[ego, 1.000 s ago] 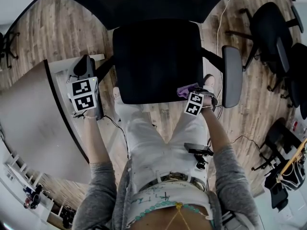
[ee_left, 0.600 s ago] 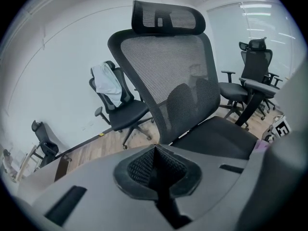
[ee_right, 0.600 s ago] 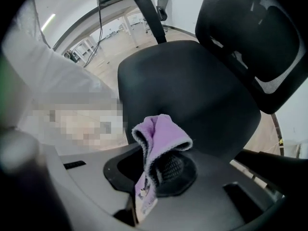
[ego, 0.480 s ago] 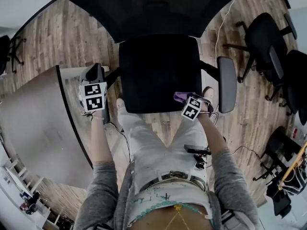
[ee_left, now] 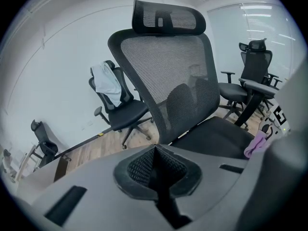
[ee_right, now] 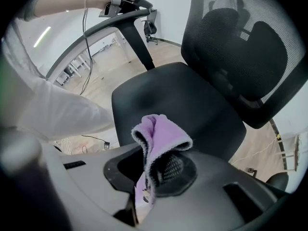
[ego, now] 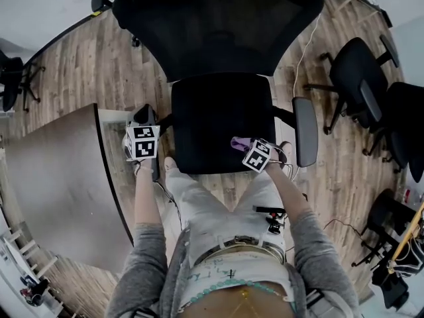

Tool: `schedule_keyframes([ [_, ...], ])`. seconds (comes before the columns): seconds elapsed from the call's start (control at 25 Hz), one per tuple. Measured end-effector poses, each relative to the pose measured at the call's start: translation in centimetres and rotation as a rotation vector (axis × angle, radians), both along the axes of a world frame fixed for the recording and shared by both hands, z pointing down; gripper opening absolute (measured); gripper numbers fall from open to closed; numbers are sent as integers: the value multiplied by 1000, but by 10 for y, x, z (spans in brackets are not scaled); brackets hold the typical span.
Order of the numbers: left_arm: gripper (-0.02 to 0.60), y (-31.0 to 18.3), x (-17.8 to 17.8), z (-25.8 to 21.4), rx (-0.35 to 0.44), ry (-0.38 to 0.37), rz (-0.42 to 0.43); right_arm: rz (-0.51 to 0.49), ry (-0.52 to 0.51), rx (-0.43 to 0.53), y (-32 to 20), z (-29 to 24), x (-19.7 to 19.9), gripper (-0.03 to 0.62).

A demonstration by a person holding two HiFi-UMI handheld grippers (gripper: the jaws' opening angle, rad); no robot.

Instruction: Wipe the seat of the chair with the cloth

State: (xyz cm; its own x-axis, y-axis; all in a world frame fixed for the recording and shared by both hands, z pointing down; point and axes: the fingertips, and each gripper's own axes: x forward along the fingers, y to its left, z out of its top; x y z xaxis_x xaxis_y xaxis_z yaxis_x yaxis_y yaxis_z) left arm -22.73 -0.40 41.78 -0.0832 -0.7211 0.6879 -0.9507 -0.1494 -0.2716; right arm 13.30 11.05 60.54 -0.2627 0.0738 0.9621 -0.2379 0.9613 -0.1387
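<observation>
Over the front right part of the chair seat (ego: 218, 118), the right gripper (ego: 246, 148) holds the purple cloth (ego: 238, 142), its jaws pinched on a fold of it so that the rest bunches up above the fingertips; the right gripper view shows the cloth (ee_right: 156, 134) above the black seat cushion (ee_right: 192, 105), but whether it touches the cushion cannot be told. Compared with a second ago, the cloth sits a little further in from the seat's right edge, no longer at the corner near the right armrest (ego: 305, 131). The left gripper (ego: 147, 119) stays at the chair's left side by the left armrest (ee_right: 115, 23), its jaws pressed together with nothing between them. The head view has tipped since then: more of the mesh backrest (ego: 218, 25) now shows, and the seat lies lower in the picture. A grey table (ego: 59, 177) stands to the left.
</observation>
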Motion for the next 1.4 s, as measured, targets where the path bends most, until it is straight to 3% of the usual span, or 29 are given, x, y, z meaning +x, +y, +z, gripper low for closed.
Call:
schedule_keyframes([
  [0.32, 9, 1, 0, -2, -6, -5, -1, -2, -37, -16, -12, -35, -25, 48],
  [0.68, 9, 1, 2, -4, -6, -9, 3, 13, -166, -33, -26, -90, -61, 48],
  [0.92, 8, 3, 0, -4, -11, -18, 7, 3, -196, -59, -29, -122, -74, 48],
  [1.4, 9, 1, 17, 6, -63, -87, 93, 127, -262, -18, -61, -164, -67, 48],
])
